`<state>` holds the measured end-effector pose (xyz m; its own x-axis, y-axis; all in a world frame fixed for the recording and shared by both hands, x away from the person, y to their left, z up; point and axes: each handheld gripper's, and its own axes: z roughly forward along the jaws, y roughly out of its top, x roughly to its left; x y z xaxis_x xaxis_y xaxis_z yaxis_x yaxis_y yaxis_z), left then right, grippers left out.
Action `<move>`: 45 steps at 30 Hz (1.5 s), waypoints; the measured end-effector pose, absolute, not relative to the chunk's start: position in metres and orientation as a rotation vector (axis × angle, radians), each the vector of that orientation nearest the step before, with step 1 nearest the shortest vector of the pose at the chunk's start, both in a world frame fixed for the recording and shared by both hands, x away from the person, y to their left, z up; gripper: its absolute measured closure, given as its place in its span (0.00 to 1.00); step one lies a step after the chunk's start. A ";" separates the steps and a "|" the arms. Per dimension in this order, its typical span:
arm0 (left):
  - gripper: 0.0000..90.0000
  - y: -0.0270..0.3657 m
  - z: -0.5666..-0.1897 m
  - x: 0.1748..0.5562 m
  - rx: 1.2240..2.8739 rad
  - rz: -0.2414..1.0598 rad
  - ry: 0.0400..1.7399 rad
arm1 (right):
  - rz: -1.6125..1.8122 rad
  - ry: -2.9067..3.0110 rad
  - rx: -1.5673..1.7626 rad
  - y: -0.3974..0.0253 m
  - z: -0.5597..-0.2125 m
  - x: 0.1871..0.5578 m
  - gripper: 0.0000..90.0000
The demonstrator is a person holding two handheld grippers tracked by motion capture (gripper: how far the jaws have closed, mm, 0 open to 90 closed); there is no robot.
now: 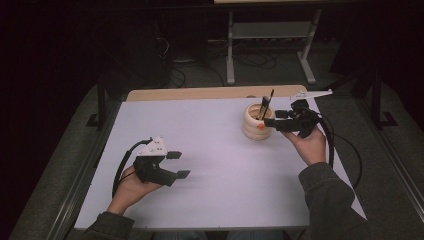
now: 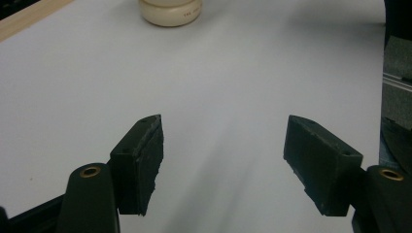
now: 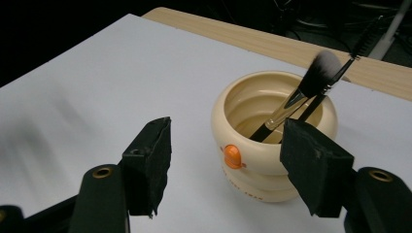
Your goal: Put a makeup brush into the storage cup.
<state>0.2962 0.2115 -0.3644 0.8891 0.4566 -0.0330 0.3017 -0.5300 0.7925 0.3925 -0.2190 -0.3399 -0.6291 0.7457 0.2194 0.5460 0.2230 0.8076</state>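
cream pot [image 1: 258, 122] sits on the white table [image 1: 210, 150] just ahead of the right tool [image 1: 276, 118], upright, orange dot [image 3: 232, 156] on its side facing the tool. two brushes stand in it, leaning away from the tool: a makeup brush [image 3: 311, 82] with a pale fluffy head and a thin dark mascara-type wand [image 3: 362, 43] behind it. in the right gripper view the pot sits between the jaw tips and slightly past them, not touched; jaws apart, nothing in them. right hand [image 1: 310, 145] holds the tool low, pointing at the pot from the side, sleeve [image 1: 330, 200] trailing back. left tool [image 1: 177, 165] is well apart from the pot, jaws wide apart and empty, bare table in front of it; pot base [image 2: 170, 12] far ahead. left hand [image 1: 132, 187] rests near the table's near edge.
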 end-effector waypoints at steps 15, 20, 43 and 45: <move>0.32 0.215 -0.366 0.299 2.167 0.258 0.584 | 1.375 2.278 1.165 -0.213 -0.342 0.379 0.32; 0.32 0.218 -0.367 0.299 2.162 0.269 0.598 | 1.374 2.277 1.166 -0.211 -0.342 0.373 0.31; 0.30 0.226 -0.377 0.298 2.137 0.287 0.672 | 1.325 2.288 1.134 -0.207 -0.364 0.348 0.28; 0.30 0.227 -0.377 0.298 2.137 0.291 0.674 | 1.324 2.288 1.130 -0.206 -0.363 0.346 0.27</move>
<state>0.2975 0.2266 -0.3774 0.8274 0.5608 -0.0309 0.3619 -0.4903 0.7929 0.3458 -0.2056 -0.3633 -0.6613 0.7358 0.1459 0.4933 0.2800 0.8236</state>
